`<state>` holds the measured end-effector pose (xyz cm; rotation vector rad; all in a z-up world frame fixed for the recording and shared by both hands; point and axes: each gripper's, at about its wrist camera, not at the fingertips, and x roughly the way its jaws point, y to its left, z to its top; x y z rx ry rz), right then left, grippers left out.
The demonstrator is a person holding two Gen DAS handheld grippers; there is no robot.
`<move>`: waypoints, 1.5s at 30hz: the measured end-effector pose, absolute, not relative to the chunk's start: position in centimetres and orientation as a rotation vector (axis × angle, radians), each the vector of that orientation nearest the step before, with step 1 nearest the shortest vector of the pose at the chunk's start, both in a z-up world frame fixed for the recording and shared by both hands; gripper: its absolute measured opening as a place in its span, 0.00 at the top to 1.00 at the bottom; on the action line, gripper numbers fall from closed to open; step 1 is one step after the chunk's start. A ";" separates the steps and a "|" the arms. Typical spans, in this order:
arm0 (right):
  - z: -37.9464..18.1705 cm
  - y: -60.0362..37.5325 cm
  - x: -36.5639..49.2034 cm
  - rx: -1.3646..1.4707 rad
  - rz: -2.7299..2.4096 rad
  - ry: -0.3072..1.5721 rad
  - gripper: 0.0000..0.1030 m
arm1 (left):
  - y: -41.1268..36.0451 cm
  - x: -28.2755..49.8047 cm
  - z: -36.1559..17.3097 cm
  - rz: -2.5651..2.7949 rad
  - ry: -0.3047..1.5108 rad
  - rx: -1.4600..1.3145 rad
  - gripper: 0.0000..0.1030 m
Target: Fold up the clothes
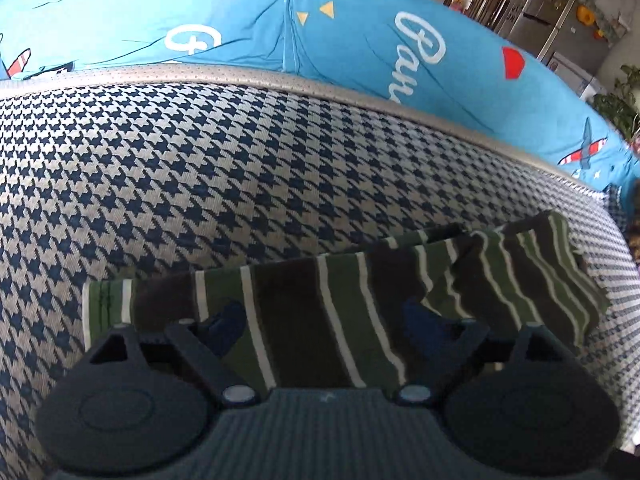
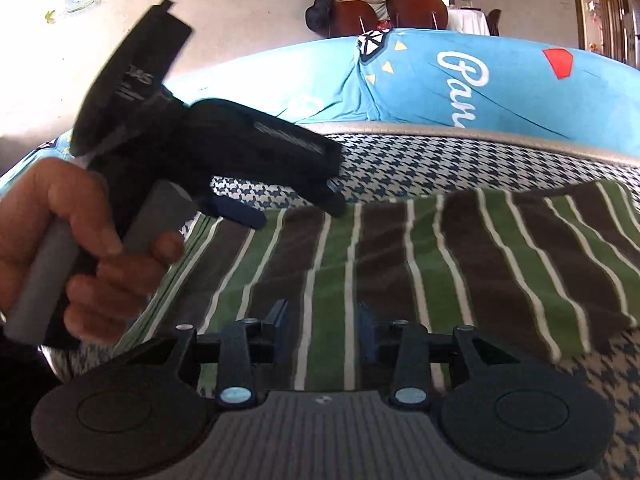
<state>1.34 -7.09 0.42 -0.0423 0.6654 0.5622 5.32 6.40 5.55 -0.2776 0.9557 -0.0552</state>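
Left gripper (image 1: 324,320): jaws spread wide, nothing pinched; the striped garment (image 1: 340,312) runs under and between the blue pads but they don't press on it. The right wrist view shows the same tool from the side, held by the person's left hand (image 2: 80,248), its tips hanging just over the garment's near-left edge.

Right gripper (image 2: 324,324): jaws partly apart, gap clear, pads standing over the garment, no fabric caught between them as far as the view shows. So both grippers are empty.

Garment: green, dark brown and white stripes, lying on the houndstooth cushion (image 1: 200,160), a sofa or bed seat by the look of it. It sits toward the front of the cushion, well short of the grey piping (image 1: 240,76) at the cushion's back edge. Behind that piping is blue printed bedding (image 1: 360,40) with white script.

Progress, judging from how it lies: it is a long narrow band, layers doubled, so at least one lengthwise fold looks done. The end farthest from the left gripper is rumpled, with a flap turned over and uneven edges; the near-left end shows a neat hem. Still left, likely: smooth the rumpled end, then fold the band across into a compact packet. Call it mid-task. No other clothes in view on the cushion.
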 end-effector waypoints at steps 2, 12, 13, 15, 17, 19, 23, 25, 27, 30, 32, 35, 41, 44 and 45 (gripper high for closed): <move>0.0 -6.5 1.8 -0.062 0.562 0.668 0.63 | 6.2 5.7 5.0 -0.054 0.969 -0.265 0.13; -0.9 -6.5 0.6 -0.205 0.573 0.708 0.62 | 4.8 6.3 4.4 -0.008 0.957 -0.218 0.01; -1.0 -6.7 0.5 -0.204 0.577 0.710 0.62 | 4.6 6.4 4.3 -0.003 0.953 -0.202 0.00; -1.0 -7.1 0.2 -0.203 0.582 0.711 0.62 | 4.1 6.4 4.1 0.006 0.946 -0.169 0.00; -0.9 -7.4 -0.2 -0.204 0.586 0.711 0.62 | 3.7 6.5 3.9 0.015 0.937 -0.137 0.00; -0.9 -7.7 -0.5 -0.202 0.590 0.712 0.62 | 3.3 6.6 3.7 0.024 0.926 -0.106 0.00; -0.7 -8.3 -1.0 -0.183 0.597 0.716 0.62 | 3.0 6.8 3.7 0.039 0.917 -0.104 0.00; -0.5 -8.6 -1.3 -0.182 0.602 0.715 0.62 | 3.3 6.4 4.0 0.050 0.917 -0.106 0.00; -0.3 -8.6 -1.6 -0.187 0.604 0.714 0.62 | 3.3 6.0 4.2 0.062 0.916 -0.102 0.00; 0.0 -8.8 -1.9 -0.187 0.605 0.716 0.62 | 2.0 8.4 3.2 0.072 0.919 -0.097 0.00; 0.4 -8.8 -2.1 -0.187 0.606 0.719 0.62 | 2.2 8.5 3.3 0.077 0.921 -0.106 0.00; 0.9 -9.0 -2.3 -0.186 0.608 0.708 0.62 | 0.0 11.2 2.2 0.090 0.914 -0.101 0.00; 2.6 -10.3 -2.2 -0.145 0.579 0.620 0.63 | -3.0 13.0 2.1 0.067 0.877 -0.143 0.00; 2.8 -10.9 -0.8 -0.122 0.511 0.603 0.63 | -4.2 15.0 1.5 0.078 0.870 -0.160 0.00; 2.7 -11.1 -0.6 -0.117 0.492 0.603 0.63 | -4.7 15.7 1.2 0.085 0.863 -0.156 0.00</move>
